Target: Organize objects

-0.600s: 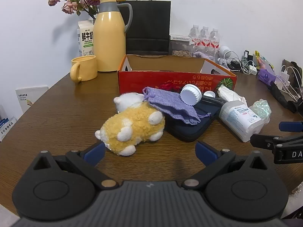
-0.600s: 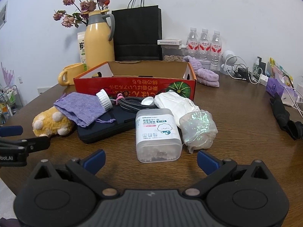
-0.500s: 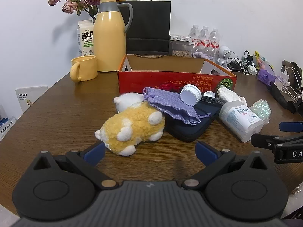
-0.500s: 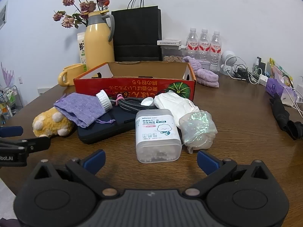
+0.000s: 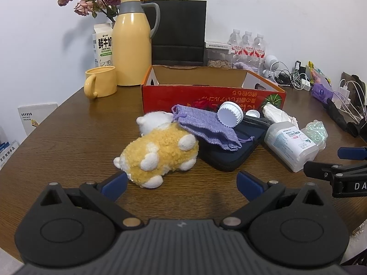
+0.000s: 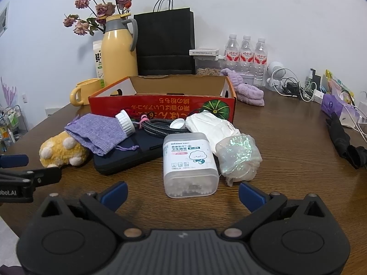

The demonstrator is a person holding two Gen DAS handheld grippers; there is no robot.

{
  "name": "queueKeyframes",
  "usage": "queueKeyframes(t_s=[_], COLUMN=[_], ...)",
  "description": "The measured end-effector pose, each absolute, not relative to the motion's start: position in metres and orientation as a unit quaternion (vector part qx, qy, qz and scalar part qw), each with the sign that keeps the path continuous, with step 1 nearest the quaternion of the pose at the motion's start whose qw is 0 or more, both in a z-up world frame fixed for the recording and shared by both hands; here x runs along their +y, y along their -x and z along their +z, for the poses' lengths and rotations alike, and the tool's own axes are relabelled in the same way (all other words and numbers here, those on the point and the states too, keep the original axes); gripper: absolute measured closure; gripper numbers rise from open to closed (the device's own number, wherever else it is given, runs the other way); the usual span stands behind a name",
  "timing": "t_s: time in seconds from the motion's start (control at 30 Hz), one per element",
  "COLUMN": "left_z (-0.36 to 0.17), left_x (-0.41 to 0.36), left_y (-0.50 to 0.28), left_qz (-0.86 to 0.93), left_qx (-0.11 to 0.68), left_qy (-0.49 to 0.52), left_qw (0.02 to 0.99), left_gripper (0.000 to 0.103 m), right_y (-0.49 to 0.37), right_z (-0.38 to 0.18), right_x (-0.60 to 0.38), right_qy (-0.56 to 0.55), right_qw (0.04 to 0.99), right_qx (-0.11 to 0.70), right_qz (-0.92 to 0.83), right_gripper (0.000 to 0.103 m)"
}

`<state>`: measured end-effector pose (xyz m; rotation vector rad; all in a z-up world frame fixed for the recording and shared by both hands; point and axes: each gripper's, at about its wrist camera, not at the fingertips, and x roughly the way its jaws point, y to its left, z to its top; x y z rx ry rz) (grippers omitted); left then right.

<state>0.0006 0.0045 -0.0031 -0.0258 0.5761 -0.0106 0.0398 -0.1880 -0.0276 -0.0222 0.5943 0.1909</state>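
An open red cardboard box (image 5: 213,96) stands mid-table, also in the right wrist view (image 6: 160,107). In front of it lie a yellow plush toy (image 5: 158,153), a purple pouch (image 5: 206,126), a white cap (image 5: 230,114), a dark blue case (image 5: 229,151), a cotton swab box (image 6: 189,160), a crinkly plastic wrap (image 6: 238,155) and a white cloth (image 6: 211,126). My left gripper (image 5: 181,183) is open and empty just short of the plush toy. My right gripper (image 6: 182,192) is open and empty just short of the swab box.
A yellow thermos (image 5: 132,45), yellow mug (image 5: 101,81), milk carton (image 5: 102,45), black paper bag (image 5: 179,29) and water bottles (image 5: 246,45) stand behind the box. Cables and chargers (image 6: 296,87) and a black umbrella (image 6: 344,142) lie at the right.
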Motion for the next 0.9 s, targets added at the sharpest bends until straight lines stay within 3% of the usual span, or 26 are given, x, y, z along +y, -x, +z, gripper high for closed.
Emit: queueKeyframes(t_s=[0.9], left_z=[-0.0033], left_x=[0.006], left_y=[0.0009], left_qz=[-0.006], left_qx=[0.285], left_qy=[0.014], left_qw=[0.958], left_gripper=[0.0], right_y=[-0.0392], right_z=[-0.0279], right_x=[-0.1875], right_qy=[0.011], right_qw=[0.951], right_qx=[0.293], right_qz=[0.094], right_gripper=[0.0])
